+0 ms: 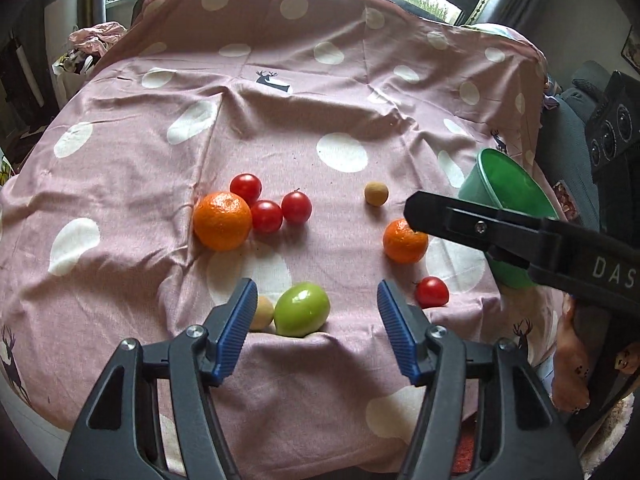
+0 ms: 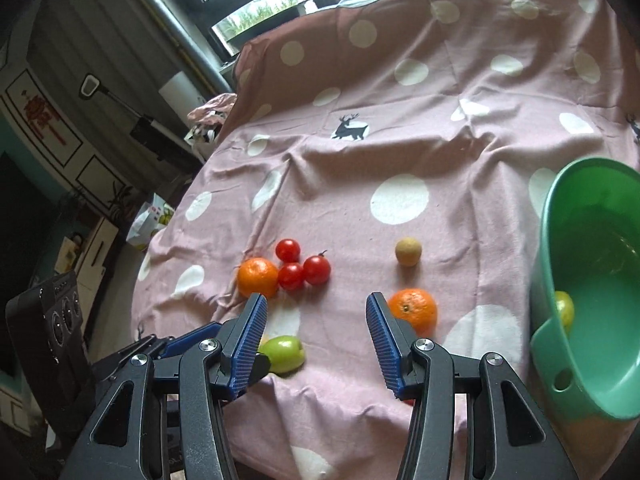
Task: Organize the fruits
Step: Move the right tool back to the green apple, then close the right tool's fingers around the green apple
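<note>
Pink polka-dot cloth (image 1: pixel 160 184) covers the surface below windows; mid-cloth lie a large orange (image 1: pixel 222 221) touching three cherry tomatoes (image 1: pixel 266 216), another orange (image 1: pixel 405 241), a green fruit (image 1: pixel 302 309); green bowl (image 2: pixel 592 360) at the right edge holds one fruit; left gripper (image 1: pixel 317 320) jaws apart, empty; right gripper (image 2: pixel 316 340) likewise apart, holding nothing.

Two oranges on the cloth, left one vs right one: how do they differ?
The left orange looks bigger than the right orange in both views, though it sits no nearer to either camera. The left orange touches a cluster of cherry tomatoes; the right orange sits apart from other fruit, nearer the green bowl. Both rest on the cloth, ungripped.
</note>
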